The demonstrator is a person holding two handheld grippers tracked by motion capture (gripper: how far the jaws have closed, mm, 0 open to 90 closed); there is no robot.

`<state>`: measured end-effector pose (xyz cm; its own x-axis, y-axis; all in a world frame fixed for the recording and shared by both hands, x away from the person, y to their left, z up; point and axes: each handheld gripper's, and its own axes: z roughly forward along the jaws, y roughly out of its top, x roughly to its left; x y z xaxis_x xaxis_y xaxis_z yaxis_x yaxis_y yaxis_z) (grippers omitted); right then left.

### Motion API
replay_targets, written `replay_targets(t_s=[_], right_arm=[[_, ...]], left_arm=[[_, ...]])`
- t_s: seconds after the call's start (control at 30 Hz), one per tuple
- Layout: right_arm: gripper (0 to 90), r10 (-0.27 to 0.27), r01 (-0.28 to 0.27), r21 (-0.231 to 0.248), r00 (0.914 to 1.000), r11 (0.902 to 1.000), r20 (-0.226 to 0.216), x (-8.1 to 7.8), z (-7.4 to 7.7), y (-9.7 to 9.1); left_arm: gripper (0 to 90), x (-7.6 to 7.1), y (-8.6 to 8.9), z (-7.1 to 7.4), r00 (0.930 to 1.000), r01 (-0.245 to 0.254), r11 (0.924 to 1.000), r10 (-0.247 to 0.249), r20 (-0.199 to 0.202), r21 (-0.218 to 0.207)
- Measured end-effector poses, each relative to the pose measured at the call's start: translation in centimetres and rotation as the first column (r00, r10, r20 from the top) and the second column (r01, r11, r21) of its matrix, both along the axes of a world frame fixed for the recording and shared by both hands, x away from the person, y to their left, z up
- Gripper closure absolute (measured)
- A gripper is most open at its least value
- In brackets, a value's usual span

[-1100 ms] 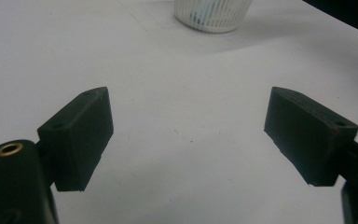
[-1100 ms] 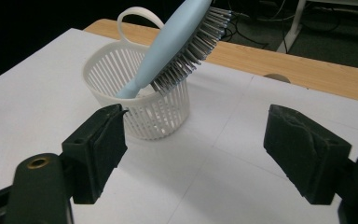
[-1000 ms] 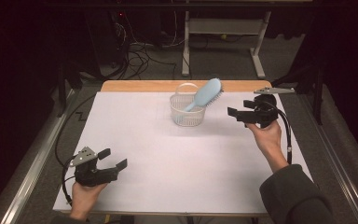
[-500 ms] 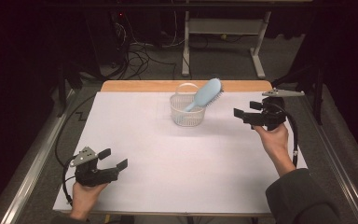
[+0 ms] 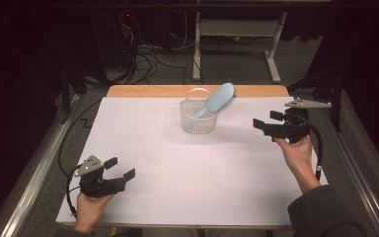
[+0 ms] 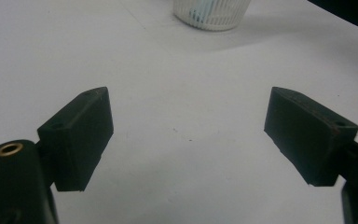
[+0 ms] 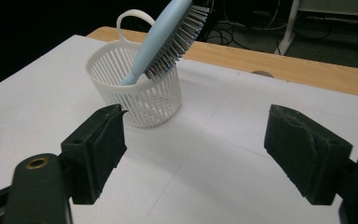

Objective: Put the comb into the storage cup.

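Observation:
A light blue hairbrush point(image 5: 217, 99) point(image 7: 168, 37) stands handle-down in a small white slatted basket point(image 5: 197, 117) point(image 7: 140, 93) at the back middle of the white table. My right gripper point(image 5: 266, 122) point(image 7: 193, 149) hovers open to the right of the basket, jaws pointing toward it with nothing between them. Near the front left corner my left gripper point(image 5: 121, 168) point(image 6: 189, 135) is held open and empty over bare table, with the basket point(image 6: 212, 11) far ahead of it.
The white table top point(image 5: 192, 173) has a wooden strip point(image 5: 153, 91) along its back edge. Metal rails run down both sides. Cables point(image 5: 148, 54) and a desk frame point(image 5: 237, 29) sit on the floor behind the table.
My right gripper has drawn back to the right and toward the person, away from the basket. The left gripper has stayed where it was.

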<state>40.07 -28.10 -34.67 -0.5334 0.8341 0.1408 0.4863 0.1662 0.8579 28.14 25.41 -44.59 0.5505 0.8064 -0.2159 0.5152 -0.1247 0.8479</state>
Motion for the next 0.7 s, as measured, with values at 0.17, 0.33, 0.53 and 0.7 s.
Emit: replay_targets(t_s=[0.17, 0.33, 0.53, 0.7], right_arm=[[20.6, -0.002, 0.002, 0.006, 1.0, 1.0, 0.001, -0.4, -0.1, -0.4], [20.6, -0.001, 0.001, 0.012, 1.0, 0.9999, 0.009, -0.9, -0.1, -0.7], [20.6, -0.005, 0.005, 0.015, 0.9999, 0.9999, 0.013, -1.4, -0.2, -1.1], [20.4, -0.005, 0.005, 0.017, 0.9998, 0.9999, 0.017, -1.8, -0.3, -1.4]], left_arm=[[14.7, 0.0, 0.0, 0.0, 1.0, 0.0, 1.0, 0.0, 0.001, 0.0], [14.7, 0.0, 0.0, 0.0, 1.0, -0.001, 1.0, 0.001, 0.001, 0.002], [14.7, -0.1, 0.0, 0.0, 1.0, -0.001, 1.0, 0.001, 0.002, 0.001], [14.7, -0.1, 0.0, 0.0, 1.0, -0.001, 1.0, 0.0, 0.003, 0.0]])
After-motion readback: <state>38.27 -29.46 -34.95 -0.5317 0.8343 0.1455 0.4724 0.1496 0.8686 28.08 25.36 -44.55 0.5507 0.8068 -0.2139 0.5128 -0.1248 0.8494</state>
